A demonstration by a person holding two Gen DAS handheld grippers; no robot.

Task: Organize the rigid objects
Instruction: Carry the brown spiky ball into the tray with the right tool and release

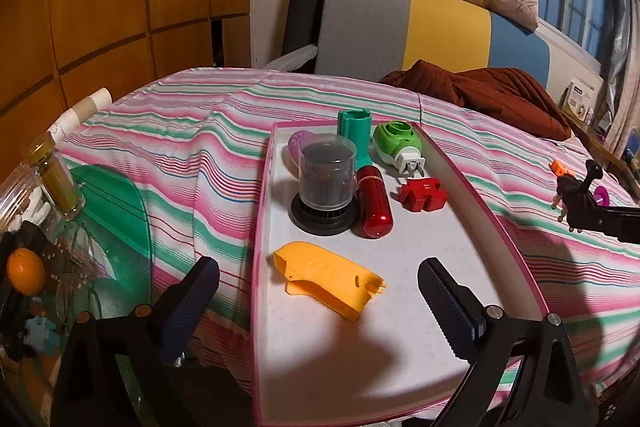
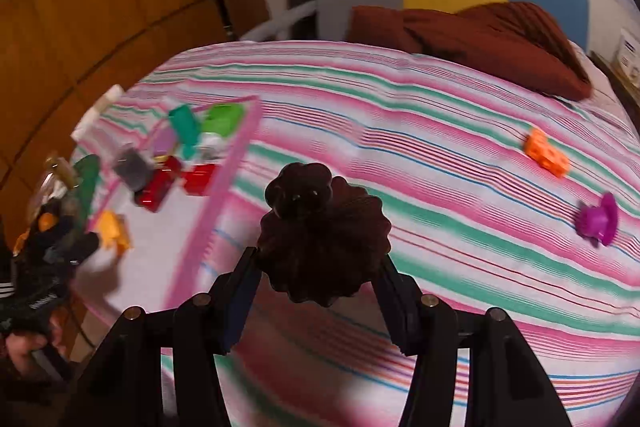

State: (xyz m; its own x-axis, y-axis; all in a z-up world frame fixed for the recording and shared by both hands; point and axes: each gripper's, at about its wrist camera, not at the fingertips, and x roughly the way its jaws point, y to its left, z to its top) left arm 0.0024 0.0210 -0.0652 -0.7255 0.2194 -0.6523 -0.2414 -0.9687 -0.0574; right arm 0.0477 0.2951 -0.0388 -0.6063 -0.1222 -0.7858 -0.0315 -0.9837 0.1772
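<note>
A pink-rimmed white tray (image 1: pixel 460 227) lies on the striped bedspread. It holds a yellow plastic piece (image 1: pixel 332 279), a red capsule (image 1: pixel 374 201), a red puzzle block (image 1: pixel 422 193), a clear-domed black jar (image 1: pixel 326 187), a teal holder (image 1: pixel 354 135), a green plug-in device (image 1: pixel 396 141) and a purple item (image 1: pixel 300 145). My left gripper (image 1: pixel 320 291) is open over the tray's near end, astride the yellow piece. My right gripper (image 2: pixel 316 291) is shut on a dark scalloped knob (image 2: pixel 324 227) above the bedspread, right of the tray (image 2: pixel 224 183); it also shows in the left wrist view (image 1: pixel 580 195).
An orange block (image 2: pixel 546 153) and a magenta piece (image 2: pixel 598 219) lie on the bedspread to the right. A brown quilt (image 1: pixel 492 91) is bunched at the headboard. A glass side table (image 1: pixel 116 211) at left carries a jar (image 1: pixel 56 175) and an orange fruit (image 1: pixel 26 271).
</note>
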